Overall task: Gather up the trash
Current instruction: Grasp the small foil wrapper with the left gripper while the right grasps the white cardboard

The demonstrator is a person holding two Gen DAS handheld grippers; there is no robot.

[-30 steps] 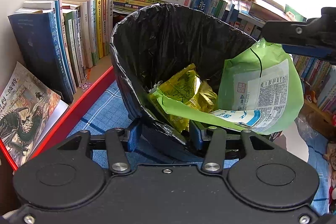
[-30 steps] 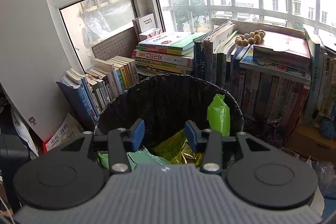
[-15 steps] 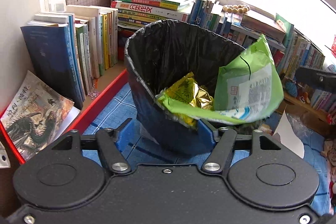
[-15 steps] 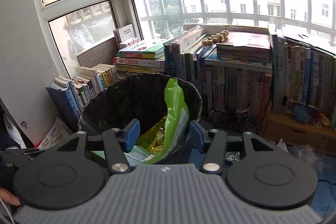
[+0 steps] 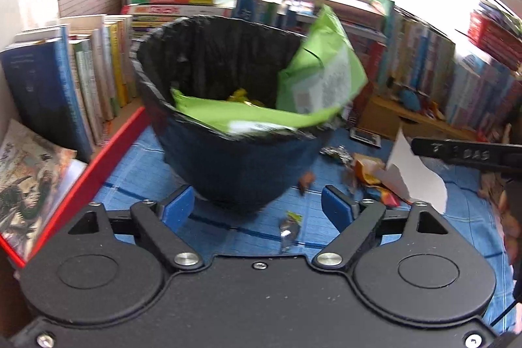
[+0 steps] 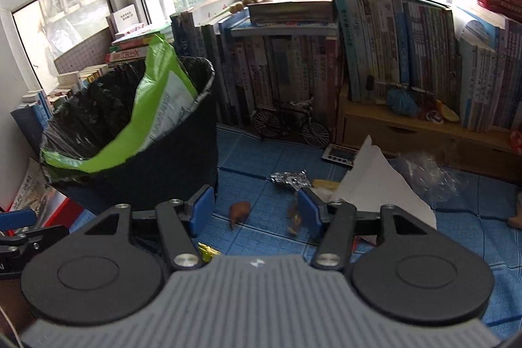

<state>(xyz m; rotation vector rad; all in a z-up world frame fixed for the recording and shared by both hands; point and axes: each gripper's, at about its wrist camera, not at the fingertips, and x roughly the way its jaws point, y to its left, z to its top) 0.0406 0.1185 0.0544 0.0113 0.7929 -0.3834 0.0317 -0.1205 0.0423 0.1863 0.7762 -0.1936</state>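
Left gripper (image 5: 257, 206): I see jaws opening, empty.
Right gripper (image 6: 256, 209): jaws opening, empty.
Green plastic bag (image 5: 321, 80): in black-lined trash bin (image 5: 228, 165).

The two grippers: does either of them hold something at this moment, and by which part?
Nothing is held. The left gripper and the right gripper are both opening, with nothing between the pads. The green bag rests in the bin, free.
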